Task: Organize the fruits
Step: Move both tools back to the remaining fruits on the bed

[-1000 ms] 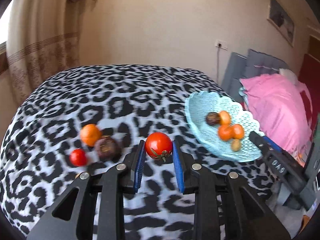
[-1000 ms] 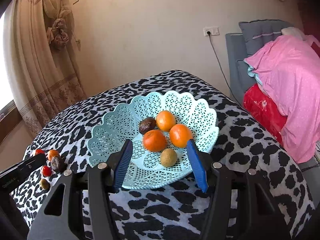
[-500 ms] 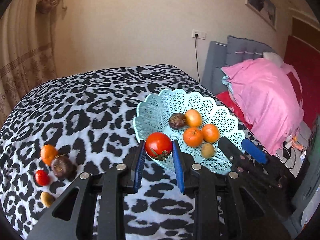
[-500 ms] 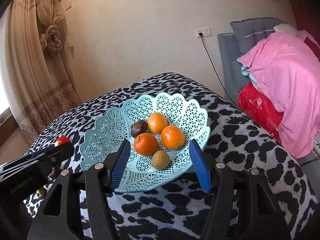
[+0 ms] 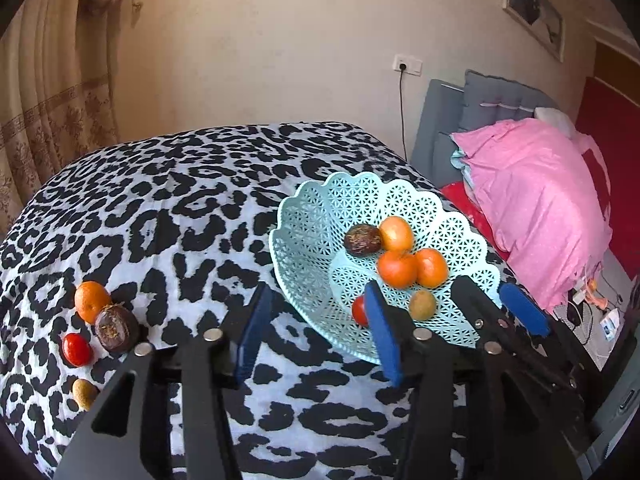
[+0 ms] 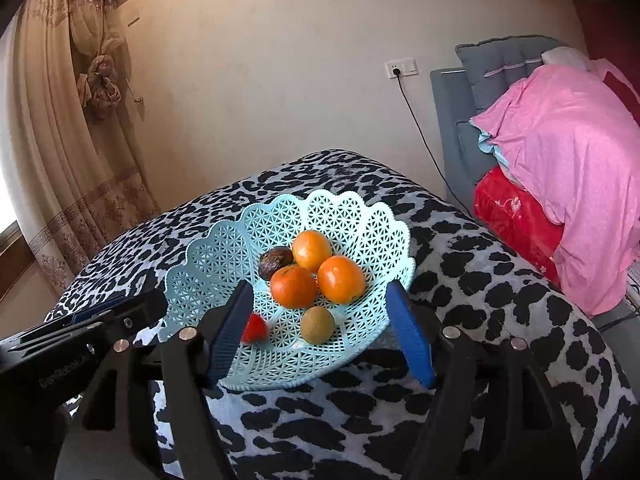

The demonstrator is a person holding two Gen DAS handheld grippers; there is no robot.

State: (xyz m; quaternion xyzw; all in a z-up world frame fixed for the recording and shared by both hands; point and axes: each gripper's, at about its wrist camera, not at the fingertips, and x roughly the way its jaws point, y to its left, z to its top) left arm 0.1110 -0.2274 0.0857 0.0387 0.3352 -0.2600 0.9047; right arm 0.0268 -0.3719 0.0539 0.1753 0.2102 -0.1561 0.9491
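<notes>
A light blue lattice basket (image 5: pixel 312 216) (image 6: pixel 348 216) sits on the leopard-print table. It holds three oranges (image 6: pixel 294 286), a dark passion fruit (image 6: pixel 275 260), a kiwi (image 6: pixel 317 325) and a red tomato (image 5: pixel 359 310) (image 6: pixel 255 328) at its near side. My left gripper (image 5: pixel 316 328) is open and empty at the basket's near rim. My right gripper (image 6: pixel 320 332) is open and empty in front of the basket. An orange (image 5: pixel 91 301), a passion fruit (image 5: pixel 115 328), a small tomato (image 5: pixel 76 349) and a kiwi (image 5: pixel 84 393) lie on the table's left.
The table wears a leopard-print cloth (image 5: pixel 180 208). A bed with pink bedding (image 5: pixel 540 200) stands to the right. A curtain (image 6: pixel 60 120) hangs at the left, and a wall socket with a cord (image 5: pixel 406 66) is behind.
My left gripper has swung right to the basket and opened. The tomato it held now lies in the basket. The right gripper has barely moved.
</notes>
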